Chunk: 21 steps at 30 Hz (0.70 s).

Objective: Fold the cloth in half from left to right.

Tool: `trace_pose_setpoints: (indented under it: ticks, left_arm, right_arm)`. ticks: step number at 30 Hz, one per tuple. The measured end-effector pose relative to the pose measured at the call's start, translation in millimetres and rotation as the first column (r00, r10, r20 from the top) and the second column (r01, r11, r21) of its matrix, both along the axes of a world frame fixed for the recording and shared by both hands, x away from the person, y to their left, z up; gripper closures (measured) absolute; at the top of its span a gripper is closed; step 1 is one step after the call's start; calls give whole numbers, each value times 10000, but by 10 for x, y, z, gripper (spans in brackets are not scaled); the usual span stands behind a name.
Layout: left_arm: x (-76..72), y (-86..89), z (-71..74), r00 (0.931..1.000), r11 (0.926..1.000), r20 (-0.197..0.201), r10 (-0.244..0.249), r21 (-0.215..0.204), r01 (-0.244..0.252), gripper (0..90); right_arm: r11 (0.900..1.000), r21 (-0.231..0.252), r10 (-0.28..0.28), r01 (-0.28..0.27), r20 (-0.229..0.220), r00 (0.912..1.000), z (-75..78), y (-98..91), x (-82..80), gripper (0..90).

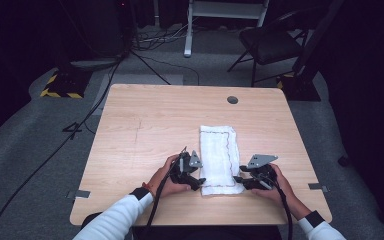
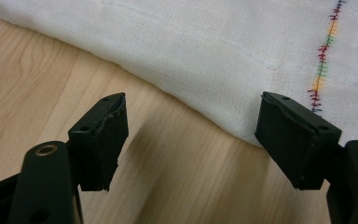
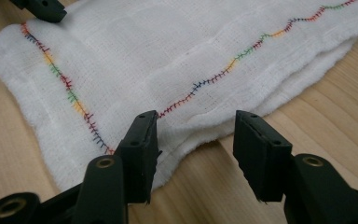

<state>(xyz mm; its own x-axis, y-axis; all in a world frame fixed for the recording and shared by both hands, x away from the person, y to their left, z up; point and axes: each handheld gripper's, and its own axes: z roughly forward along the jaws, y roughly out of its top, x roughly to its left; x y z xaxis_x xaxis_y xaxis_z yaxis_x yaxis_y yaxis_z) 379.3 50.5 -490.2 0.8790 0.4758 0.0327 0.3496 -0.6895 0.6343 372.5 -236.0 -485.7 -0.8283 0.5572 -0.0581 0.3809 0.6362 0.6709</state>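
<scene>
So there's a white cloth (image 1: 220,159) folded into a long narrow strip, lying on the wooden table (image 1: 145,135) a bit right of centre, with its short end toward the person. It's got a wavy line of rainbow stitching (image 3: 223,70) running near the edge, which makes it easy to see which way the layers sit.

The left gripper (image 1: 194,181) is parked just beside the near left corner of the cloth, and the right gripper (image 1: 242,181) is at the near right corner. Makes sense: one on each corner of the short end is how you'd lift that end evenly and bring it over for another fold. That's my guess at the plan, anyway.

Left gripper view: jaws spread apart, nothing between them but bare wood, cloth edge just past the tips. Right gripper view: jaws also apart, sitting around the corner where the layers stack up. One jaw seems to rest on the fabric, but it's hard to tell if it actually touches, and nothing's pinched.

The stacked layers at that corner look loose, so grabbing all of them at once could be the tricky bit.
</scene>
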Motion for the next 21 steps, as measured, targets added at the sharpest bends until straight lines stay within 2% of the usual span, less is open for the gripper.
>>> trace_pose_setpoints:
  ticks: [2, 6, 8, 12, 14, 16, 18, 21]
  left_arm:
    - [-26, 32, 4, 10000, 10000, -57, 11, 23, -11, 253]
    - [-45, 67, 18, 9999, 9992, -3, -103, 395, 103, 217]
    - [0, 85, 47, 10000, 10000, -51, -29, 38, 30, 210]
    - [164, 94, 145, 9997, 9994, 101, 244, -249, -242, 202]
    - [274, 92, 180, 9984, 9981, 220, 512, -364, -504, 202]
    - [402, 96, 212, 9964, 9960, 268, 799, -417, -788, 202]
    - [537, 99, 239, 9937, 9936, 353, 1068, -400, -1054, 197]
    - [732, 81, 264, 9895, 9885, 290, 1419, -574, -1401, 200]
  right_arm:
    - [9999, -58, 85, -85, 21, 10000, 3, 19, -29, 490]
    - [9998, -55, 209, -209, -38, 9998, 40, 2, -21, 441]
    - [9997, 210, 82, -80, -101, 9999, 80, -43, 23, 437]
    - [9980, 597, -234, 225, 148, 9996, 207, -128, 134, 434]
    - [9968, 662, -469, 441, 418, 9980, 268, -151, 216, 433]
    - [9939, 876, -716, 672, 475, 9963, 313, -158, 324, 431]
    - [9934, 759, -914, 860, 710, 9933, 342, -135, 442, 427]
    - [9899, 856, -1189, 1130, 671, 9906, 360, -83, 633, 425]
